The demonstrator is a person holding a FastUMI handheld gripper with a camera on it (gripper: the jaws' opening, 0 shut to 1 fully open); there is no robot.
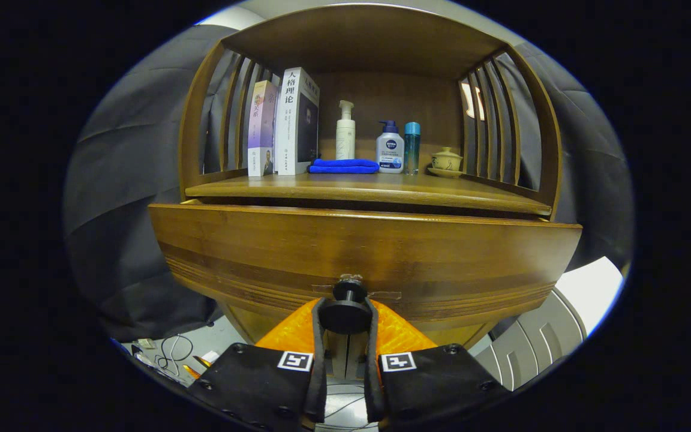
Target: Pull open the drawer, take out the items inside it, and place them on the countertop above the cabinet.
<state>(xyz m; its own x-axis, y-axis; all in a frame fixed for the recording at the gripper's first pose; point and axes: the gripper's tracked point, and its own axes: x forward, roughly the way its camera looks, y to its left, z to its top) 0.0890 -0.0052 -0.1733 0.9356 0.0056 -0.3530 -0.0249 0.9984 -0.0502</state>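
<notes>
Between the fingers of the tool (346, 315) sits the round knob (345, 312) of the drawer (357, 252), both fingers closed against its sides. That drawer front stands out toward the near side, with a dark gap under the counter (369, 187); its inside is hidden. On the counter, far back, stand two books (285, 123) at left, a blue cloth (344, 165), three bottles (390, 150) and a lidded cup (446, 160) at right.

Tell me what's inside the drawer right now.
Cannot tell: the drawer is pulled out a little, but its front panel hides the inside. The gripper is shut on the drawer knob.
</notes>
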